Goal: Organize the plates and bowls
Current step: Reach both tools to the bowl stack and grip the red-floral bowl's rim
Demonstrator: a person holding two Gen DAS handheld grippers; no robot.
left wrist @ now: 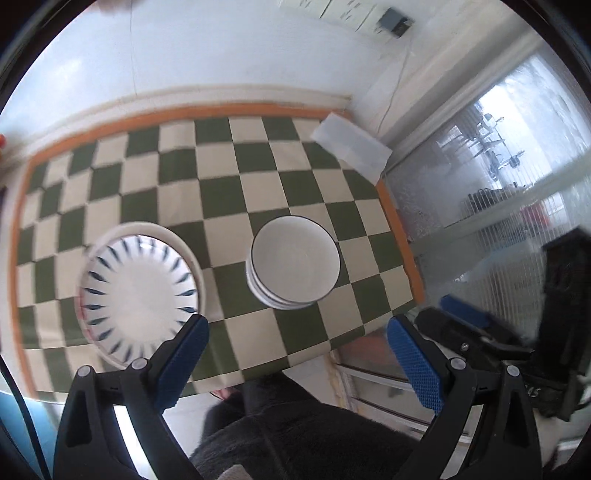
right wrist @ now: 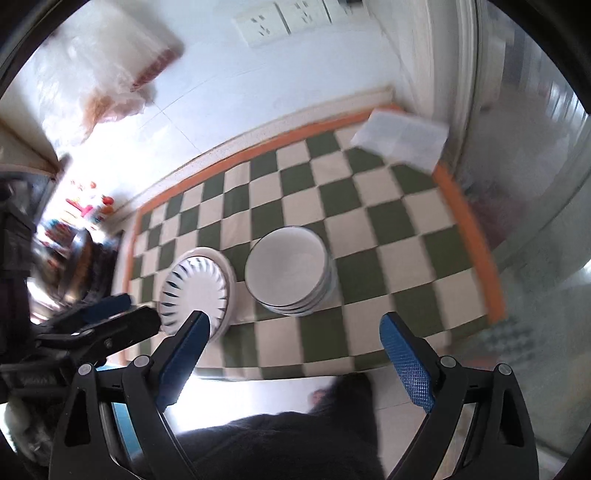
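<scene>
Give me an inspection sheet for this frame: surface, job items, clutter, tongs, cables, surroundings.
Surface: checkered cloth, orange border, covering the table.
Job's things: stack of plates, top one with blue dashes; stack of bowls beside it, apart.
Clutter: white box at the far corner.
Tongs: left tongs and right tongs open, empty, above the near edge.
Cables: thin wire down the wall.
Surroundings: wall sockets; glass partition.

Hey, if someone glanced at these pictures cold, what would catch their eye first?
Probably the green and cream checkered cloth with its orange border. On it sit a stack of white bowls near the middle and, to their left, blue-dashed plates. Both hand-held grippers, left and right, hover open.
</scene>
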